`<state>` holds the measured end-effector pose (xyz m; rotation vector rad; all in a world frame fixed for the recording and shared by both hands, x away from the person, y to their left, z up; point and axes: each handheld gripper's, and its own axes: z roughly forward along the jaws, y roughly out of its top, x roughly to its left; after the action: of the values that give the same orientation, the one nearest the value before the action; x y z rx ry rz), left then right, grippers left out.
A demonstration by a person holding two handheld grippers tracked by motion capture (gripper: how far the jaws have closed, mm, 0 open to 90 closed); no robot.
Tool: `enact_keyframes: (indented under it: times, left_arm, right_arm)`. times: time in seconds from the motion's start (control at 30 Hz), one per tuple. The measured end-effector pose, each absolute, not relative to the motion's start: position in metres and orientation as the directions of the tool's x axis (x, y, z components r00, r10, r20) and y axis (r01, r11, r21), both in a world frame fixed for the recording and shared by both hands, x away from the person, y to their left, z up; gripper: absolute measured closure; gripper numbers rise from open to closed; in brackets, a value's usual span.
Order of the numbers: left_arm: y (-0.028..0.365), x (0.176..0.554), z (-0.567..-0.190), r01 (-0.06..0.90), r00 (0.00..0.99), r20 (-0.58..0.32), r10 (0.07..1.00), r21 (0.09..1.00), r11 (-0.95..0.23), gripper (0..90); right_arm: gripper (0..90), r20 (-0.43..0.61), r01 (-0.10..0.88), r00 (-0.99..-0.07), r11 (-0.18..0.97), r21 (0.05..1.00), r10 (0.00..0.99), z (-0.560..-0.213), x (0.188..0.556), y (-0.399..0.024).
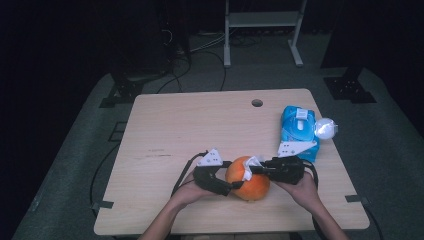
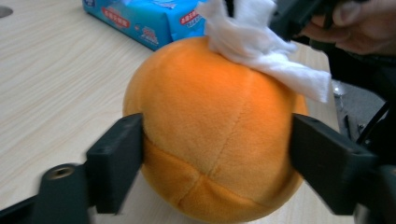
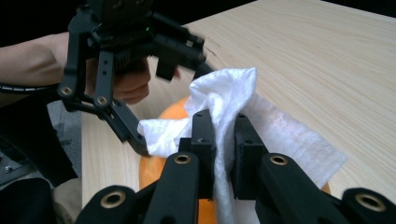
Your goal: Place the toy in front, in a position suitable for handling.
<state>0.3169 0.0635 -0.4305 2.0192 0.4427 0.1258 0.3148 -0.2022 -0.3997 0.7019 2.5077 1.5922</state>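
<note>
An orange plush ball (image 1: 254,187) rests on the wooden table (image 1: 175,125) near its front edge. My left gripper (image 1: 232,186) comes in from the left, and its two jaws press against opposite sides of the ball (image 2: 215,135). A white wipe (image 1: 252,162) lies on top of the ball. My right gripper (image 1: 256,169) reaches in from the right and is shut on that wipe (image 3: 224,93), pinching a fold of it between its pads (image 3: 224,135). The wipe (image 2: 261,42) drapes over the ball's upper right side in the left gripper view.
A blue pack of wipes (image 1: 298,131) lies at the right of the table behind the right hand. A crumpled white wad (image 1: 325,128) sits by its right side. A round cable hole (image 1: 257,103) is near the far edge.
</note>
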Motion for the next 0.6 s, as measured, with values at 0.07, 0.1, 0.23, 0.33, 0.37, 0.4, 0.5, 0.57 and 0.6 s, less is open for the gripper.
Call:
enact_keyframes:
  times: [0.07, 0.1, 0.23, 0.33, 0.37, 0.4, 0.5, 0.57, 0.6]
  left_arm:
    - [0.063, 0.316, -0.429, 0.245, 0.929, -0.086, 0.361, 0.873, -0.422, 27.3]
    - [0.062, 0.314, -0.426, 0.224, 0.931, -0.060, 0.361, 0.874, -0.432, 27.3]
    - [0.046, 0.296, -0.414, 0.093, 0.947, 0.076, 0.311, 0.864, -0.495, 29.2]
    - [0.041, 0.289, -0.413, 0.036, 0.945, 0.146, 0.292, 0.843, -0.536, 29.3]
    - [0.042, 0.290, -0.413, 0.037, 0.946, 0.144, 0.290, 0.842, -0.538, 29.3]
    - [0.043, 0.291, -0.415, 0.043, 0.947, 0.134, 0.291, 0.846, -0.532, 29.4]
    - [0.046, 0.294, -0.419, 0.055, 0.950, 0.119, 0.289, 0.846, -0.530, 29.2]
    - [0.048, 0.295, -0.420, 0.064, 0.952, 0.107, 0.288, 0.847, -0.527, 28.2]
    - [0.049, 0.296, -0.420, 0.071, 0.952, 0.098, 0.289, 0.849, -0.524, 27.2]
  right_arm:
    - [81.1, 0.152, 0.320, -0.891, 0.356, 0.878, 0.427, -0.397, 0.312, -0.199]
    - [81.1, 0.152, 0.320, -0.891, 0.356, 0.878, 0.427, -0.397, 0.312, -0.199]
    - [81.2, 0.083, 0.241, -0.920, 0.389, 0.889, 0.382, -0.386, 0.296, -0.178]
    - [81.3, 0.047, 0.213, -0.928, 0.423, 0.881, 0.369, -0.385, 0.292, -0.169]
    - [81.3, 0.049, 0.215, -0.928, 0.423, 0.880, 0.371, -0.385, 0.293, -0.172]
    - [81.3, 0.058, 0.227, -0.922, 0.416, 0.880, 0.382, -0.385, 0.295, -0.176]
    - [81.2, 0.083, 0.260, -0.907, 0.394, 0.882, 0.413, -0.387, 0.300, -0.191]
    - [81.2, 0.090, 0.272, -0.899, 0.387, 0.881, 0.428, -0.388, 0.302, -0.199]
    - [81.2, 0.094, 0.279, -0.895, 0.383, 0.880, 0.436, -0.388, 0.302, -0.203]
